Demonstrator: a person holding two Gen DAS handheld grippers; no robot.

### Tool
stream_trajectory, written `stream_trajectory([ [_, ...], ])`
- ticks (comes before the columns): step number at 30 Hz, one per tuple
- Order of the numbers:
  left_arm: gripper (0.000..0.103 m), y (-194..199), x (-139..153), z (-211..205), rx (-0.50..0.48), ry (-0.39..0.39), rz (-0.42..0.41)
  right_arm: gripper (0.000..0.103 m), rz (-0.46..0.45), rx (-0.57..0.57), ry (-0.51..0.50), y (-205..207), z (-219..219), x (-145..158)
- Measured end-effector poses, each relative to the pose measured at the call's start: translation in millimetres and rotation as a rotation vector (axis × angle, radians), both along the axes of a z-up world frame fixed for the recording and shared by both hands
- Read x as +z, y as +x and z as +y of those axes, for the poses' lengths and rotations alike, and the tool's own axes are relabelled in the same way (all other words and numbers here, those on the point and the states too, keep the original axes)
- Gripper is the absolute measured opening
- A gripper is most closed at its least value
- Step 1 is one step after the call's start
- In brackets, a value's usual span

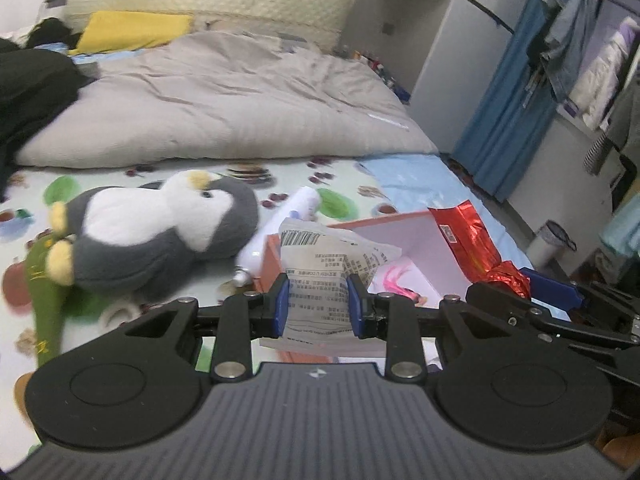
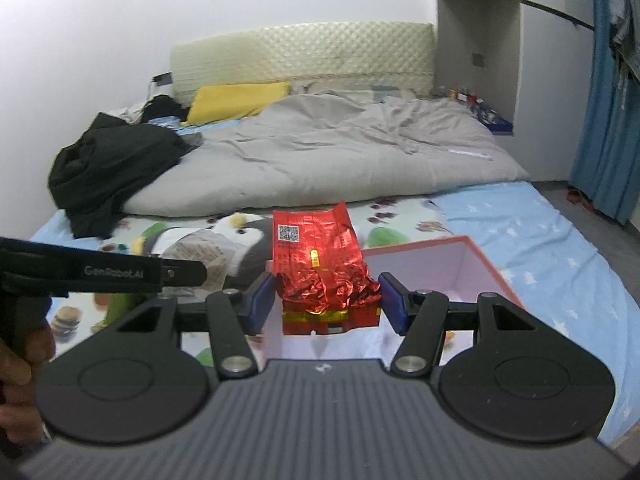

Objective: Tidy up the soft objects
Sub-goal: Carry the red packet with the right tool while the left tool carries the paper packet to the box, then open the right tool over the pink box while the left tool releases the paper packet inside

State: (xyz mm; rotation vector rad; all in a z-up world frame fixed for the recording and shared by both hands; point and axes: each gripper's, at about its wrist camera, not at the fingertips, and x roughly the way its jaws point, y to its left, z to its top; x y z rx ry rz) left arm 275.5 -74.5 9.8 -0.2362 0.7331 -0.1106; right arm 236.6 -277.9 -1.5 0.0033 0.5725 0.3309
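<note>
My left gripper [image 1: 318, 306] is shut on a crumpled white packet with black print [image 1: 320, 276], held up over the near edge of an open pink box [image 1: 404, 240]. My right gripper [image 2: 327, 300] is shut on a red foil packet [image 2: 320, 264], lifted in front of the same pink box [image 2: 460, 264]. That red packet [image 1: 472, 240] also shows at the right of the left wrist view, above the box. A grey and white penguin plush [image 1: 160, 232] lies on the patterned sheet left of the box, with a white bottle [image 1: 288, 220] beside it.
A grey duvet [image 2: 340, 152] covers the far half of the bed, with black clothes [image 2: 108, 164] and a yellow pillow [image 2: 236, 100] further back. A green cloth item [image 1: 44, 292] lies by the penguin. Blue curtains [image 1: 516, 92] and hanging clothes stand on the right.
</note>
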Motion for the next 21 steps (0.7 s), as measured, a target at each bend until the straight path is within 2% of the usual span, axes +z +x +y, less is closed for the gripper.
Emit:
stream_trajectory([
  [5, 0.035, 32, -18, -24, -0.066, -0.011, 0.031, 0.06, 0.052, -0.057, 0.005, 19, -22, -20],
  [8, 0.035, 54, -35, -38, -0.108, 0.008, 0.07, 0.06, 0.093, -0.086, 0.004, 33, -34, -35],
  [21, 0.035, 126, -101, -76, -0.188, 0.036, 0.201, 0.06, 0.25, -0.15, 0.022, 83, -64, -102],
])
